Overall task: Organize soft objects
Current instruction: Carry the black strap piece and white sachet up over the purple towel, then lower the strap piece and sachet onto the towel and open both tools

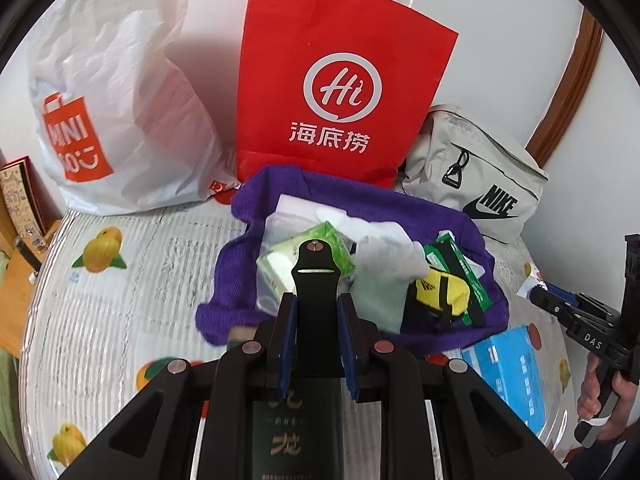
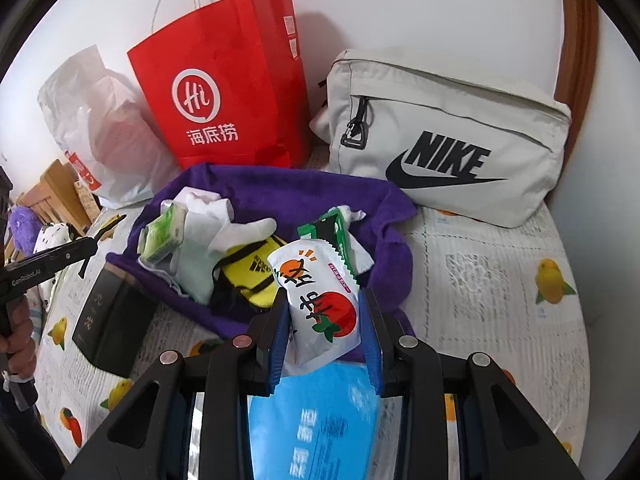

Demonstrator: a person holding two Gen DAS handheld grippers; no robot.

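Note:
A purple towel (image 1: 400,204) (image 2: 304,196) lies spread on the bed with a heap of things on it. The heap holds a green tissue packet (image 1: 328,244) (image 2: 164,232), white socks (image 1: 384,240) (image 2: 236,232), a yellow pouch (image 1: 440,292) (image 2: 256,276) and a green wrapper (image 1: 460,264) (image 2: 324,228). My left gripper (image 1: 316,304) (image 2: 96,246) is shut on a flat black strap-like piece (image 1: 316,280), above a dark box (image 1: 284,440) (image 2: 112,320). My right gripper (image 2: 324,300) (image 1: 538,294) is shut on a white packet with tomato prints (image 2: 320,304), over a blue packet (image 2: 316,420) (image 1: 508,368).
Against the wall stand a red paper bag (image 1: 340,80) (image 2: 224,96), a white plastic shopping bag (image 1: 120,120) (image 2: 104,120) and a beige Nike bag (image 1: 480,184) (image 2: 440,136). The fruit-print bedspread (image 1: 120,280) (image 2: 500,300) covers the bed. A wooden frame (image 2: 52,188) edges the left.

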